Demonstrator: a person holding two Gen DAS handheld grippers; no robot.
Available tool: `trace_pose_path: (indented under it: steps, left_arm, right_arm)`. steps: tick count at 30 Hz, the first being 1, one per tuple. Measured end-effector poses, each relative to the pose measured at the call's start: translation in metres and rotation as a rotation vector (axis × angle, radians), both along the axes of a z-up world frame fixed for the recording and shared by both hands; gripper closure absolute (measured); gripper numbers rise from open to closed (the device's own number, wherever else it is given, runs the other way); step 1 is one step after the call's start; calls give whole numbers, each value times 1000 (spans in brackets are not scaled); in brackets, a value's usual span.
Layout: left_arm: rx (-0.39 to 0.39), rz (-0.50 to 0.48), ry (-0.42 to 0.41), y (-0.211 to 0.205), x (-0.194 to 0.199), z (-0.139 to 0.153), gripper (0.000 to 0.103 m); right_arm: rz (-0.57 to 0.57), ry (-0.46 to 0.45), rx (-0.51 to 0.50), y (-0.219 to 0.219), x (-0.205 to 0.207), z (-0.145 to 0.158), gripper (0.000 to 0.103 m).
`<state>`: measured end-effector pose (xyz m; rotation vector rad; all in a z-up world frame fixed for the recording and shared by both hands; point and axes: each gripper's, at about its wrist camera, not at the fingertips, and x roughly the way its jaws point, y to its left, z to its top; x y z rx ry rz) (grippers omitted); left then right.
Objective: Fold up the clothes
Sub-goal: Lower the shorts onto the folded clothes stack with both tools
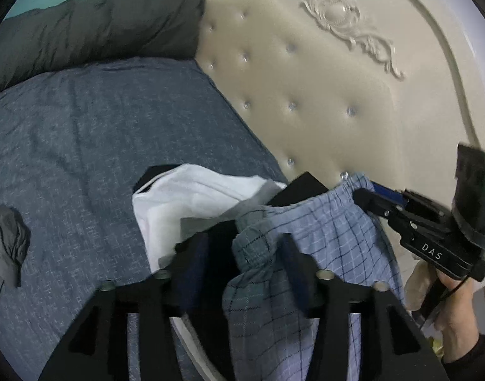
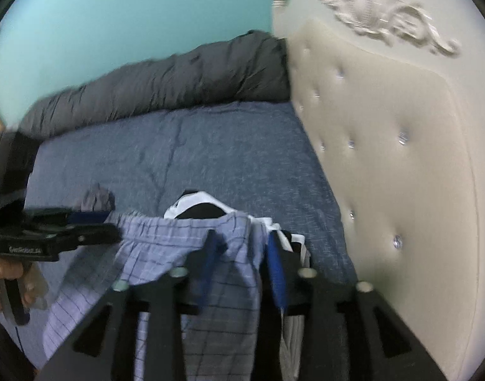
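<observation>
Checked shorts (image 1: 306, 238) lie on the bed (image 1: 99, 133) atop a white garment (image 1: 185, 203). Left gripper (image 1: 242, 250) and right gripper (image 2: 242, 247) jaws part-open, fabric between, unpinched. We risk dragging folds askew on withdrawal.

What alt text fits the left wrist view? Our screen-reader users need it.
Left gripper, jaws open, straddles a bunched edge of blue plaid shorts lying over a white garment on a blue-sheeted bed. The right gripper, held in a hand, reaches the waistband beside a cream tufted headboard.
</observation>
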<state>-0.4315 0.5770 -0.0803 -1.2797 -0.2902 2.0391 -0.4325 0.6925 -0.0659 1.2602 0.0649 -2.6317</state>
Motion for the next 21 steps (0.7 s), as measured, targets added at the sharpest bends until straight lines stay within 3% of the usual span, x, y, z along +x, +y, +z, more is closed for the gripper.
trace_pose_path:
  steps: [4,7,8,9,10,11,12,21]
  left_arm:
    - [-38,53,55,-21,5,17,49]
    - [-29,48,120,-30,14,31,50]
    - [-23,30,133,-27,16,33,50]
    - [-17,13,145,-25,18,34,51]
    - [-11,-5,157,-22,20,36,59]
    - [-10,-28,166,-17,23,37,71]
    - [-13,-49,176,-11,27,38,74]
    - [-59,-88,142,14,25,13,85]
  right_arm:
    - [-53,65,-79,18,13,12,62]
    - [-10,128,-148,20,25,25,63]
    - [10,133,-155,20,29,26,73]
    - [32,129,-149,17,31,26,79]
    - [50,121,-144,14,32,26,87]
    - [65,114,-136,11,33,24,89]
    - [81,99,-124,7,31,22,90]
    - [34,21,-65,0,17,-10,94]
